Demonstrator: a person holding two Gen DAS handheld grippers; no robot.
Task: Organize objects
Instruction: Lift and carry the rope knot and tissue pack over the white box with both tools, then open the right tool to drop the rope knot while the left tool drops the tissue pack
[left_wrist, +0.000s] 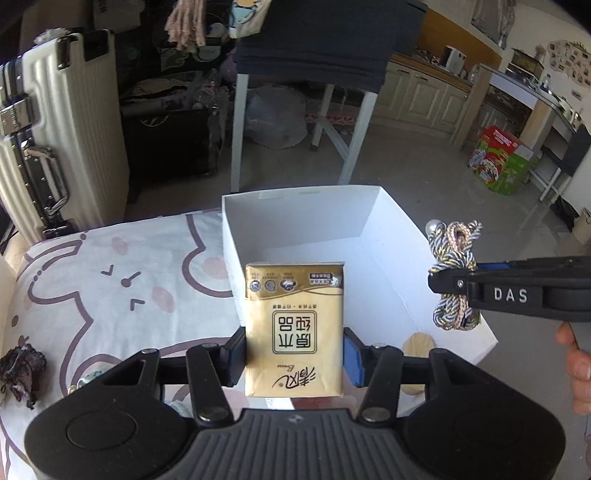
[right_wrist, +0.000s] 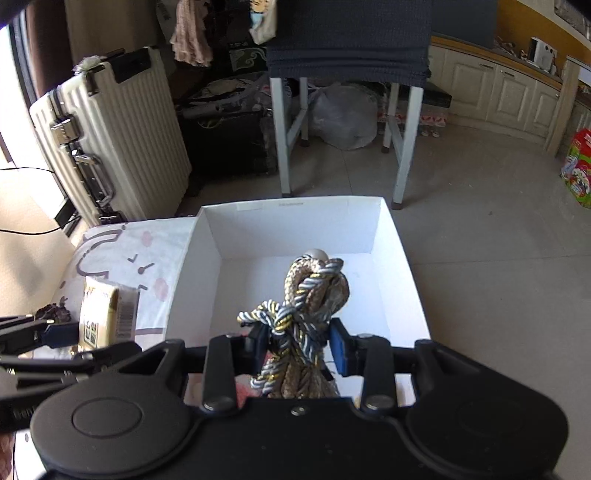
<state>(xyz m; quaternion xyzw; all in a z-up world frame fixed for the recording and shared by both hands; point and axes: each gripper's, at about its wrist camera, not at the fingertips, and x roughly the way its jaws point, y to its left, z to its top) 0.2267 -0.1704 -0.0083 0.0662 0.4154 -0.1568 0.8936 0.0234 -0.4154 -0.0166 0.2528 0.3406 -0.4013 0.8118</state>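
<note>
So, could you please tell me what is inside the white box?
The white box shows only bare floor; the rope bundle held before the camera covers part of it.

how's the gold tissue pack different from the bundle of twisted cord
The tissue pack is a flat, smooth rectangle, printed gold; the cord bundle is a lumpy knot of twisted gold, silver and dark strands with a pearl-like bead on top. The pack sits in the left tool, the bundle in the right tool. Both are clamped and held up near the empty white box.

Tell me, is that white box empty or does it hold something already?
Empty, as far as shown: the white box has a bare floor; part is hidden.
</note>
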